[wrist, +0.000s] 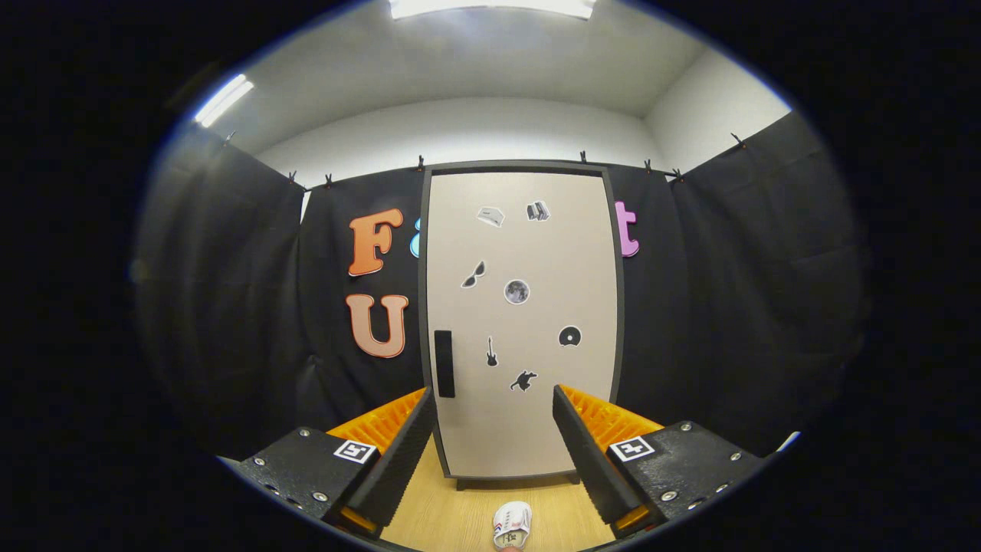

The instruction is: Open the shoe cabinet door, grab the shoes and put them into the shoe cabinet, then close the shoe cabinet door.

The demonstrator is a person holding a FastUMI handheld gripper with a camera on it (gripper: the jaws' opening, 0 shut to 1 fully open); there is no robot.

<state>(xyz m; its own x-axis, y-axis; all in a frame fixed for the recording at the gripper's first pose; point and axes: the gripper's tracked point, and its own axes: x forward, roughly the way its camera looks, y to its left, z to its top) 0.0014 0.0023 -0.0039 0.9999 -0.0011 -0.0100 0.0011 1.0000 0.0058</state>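
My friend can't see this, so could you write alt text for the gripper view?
A closed shoe cabinet door, pale with small stickers and a dark handle on one side, stands straight ahead beyond the open tongs. A white shoe lies on the wooden floor between the fingers, nearer than the cabinet.

Tongs point(493, 410) spread apart, empty. Shoe point(512, 525) lies between the fingers on the wooden worktop point(452, 514). Shoe cabinet point(521, 322) stands beyond, door closed, handle point(444, 363) at left.

No readable text: the cabinet door point(521, 322) carries only picture stickers point(516, 291), and the hand-held gripper point(493, 429) bears square markers point(355, 451).
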